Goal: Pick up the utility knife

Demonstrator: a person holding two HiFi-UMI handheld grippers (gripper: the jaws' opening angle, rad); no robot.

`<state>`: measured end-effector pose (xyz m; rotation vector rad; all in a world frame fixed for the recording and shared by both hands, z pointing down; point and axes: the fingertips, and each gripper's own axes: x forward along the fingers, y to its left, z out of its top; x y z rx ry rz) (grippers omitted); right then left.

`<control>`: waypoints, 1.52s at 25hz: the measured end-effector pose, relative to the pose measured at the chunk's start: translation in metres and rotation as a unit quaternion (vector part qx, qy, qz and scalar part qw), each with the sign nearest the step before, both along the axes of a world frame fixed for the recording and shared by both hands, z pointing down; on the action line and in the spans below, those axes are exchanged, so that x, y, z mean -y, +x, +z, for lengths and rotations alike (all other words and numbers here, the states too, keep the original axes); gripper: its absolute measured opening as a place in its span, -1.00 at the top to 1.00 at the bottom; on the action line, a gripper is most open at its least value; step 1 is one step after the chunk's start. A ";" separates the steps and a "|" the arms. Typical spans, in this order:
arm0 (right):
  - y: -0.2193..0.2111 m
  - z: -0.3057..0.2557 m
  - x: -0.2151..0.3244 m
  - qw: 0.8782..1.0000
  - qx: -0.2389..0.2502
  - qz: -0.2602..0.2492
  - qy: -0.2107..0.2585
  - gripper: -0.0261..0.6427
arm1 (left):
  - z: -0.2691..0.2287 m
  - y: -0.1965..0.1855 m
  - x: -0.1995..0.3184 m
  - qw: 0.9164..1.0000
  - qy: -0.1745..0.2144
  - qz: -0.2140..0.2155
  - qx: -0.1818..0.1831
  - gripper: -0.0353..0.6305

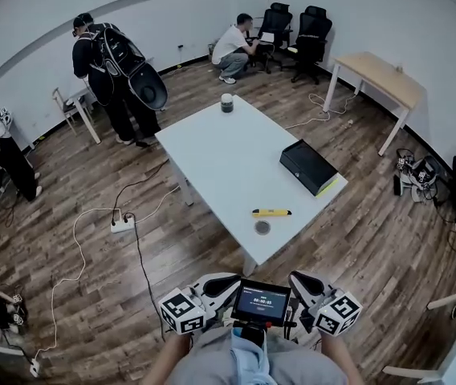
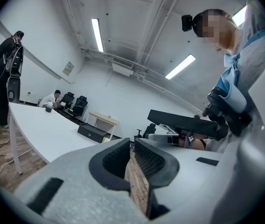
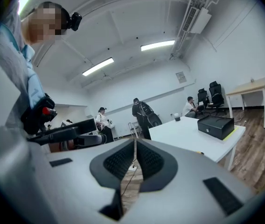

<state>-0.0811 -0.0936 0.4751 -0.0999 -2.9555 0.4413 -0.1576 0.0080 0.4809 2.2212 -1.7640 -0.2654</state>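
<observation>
The yellow utility knife (image 1: 272, 212) lies on the white table (image 1: 220, 159) near its front edge, beside a small round disc (image 1: 262, 228). Both grippers hang low in front of the person's body, well short of the table and apart from the knife. My left gripper (image 1: 214, 285) is shut with nothing between its pads (image 2: 144, 160). My right gripper (image 1: 307, 284) is also shut and empty, its pads (image 3: 149, 161) meeting at the tip. In the right gripper view a small yellow spot, which may be the knife (image 3: 198, 152), shows on the table's near edge.
A black box (image 1: 309, 167) sits at the table's right side and a dark cup (image 1: 227, 103) at its far end. A small screen (image 1: 261, 301) is mounted between the grippers. Cables and a power strip (image 1: 122, 224) lie on the wooden floor at left. Several people stand or crouch beyond.
</observation>
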 end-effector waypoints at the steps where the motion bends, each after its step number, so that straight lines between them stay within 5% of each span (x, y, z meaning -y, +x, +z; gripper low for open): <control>1: -0.006 0.002 0.003 1.000 -0.001 0.003 0.000 0.83 | 0.000 -0.008 0.002 1.000 0.000 0.000 0.002 0.82; 11: -0.055 0.008 0.005 1.000 -0.009 0.004 0.019 0.83 | 0.011 -0.071 0.000 1.000 0.003 -0.019 -0.011 0.82; 38: -0.106 0.045 0.083 0.990 -0.097 -0.061 0.081 0.83 | 0.034 -0.104 0.065 0.998 -0.016 -0.035 -0.044 0.82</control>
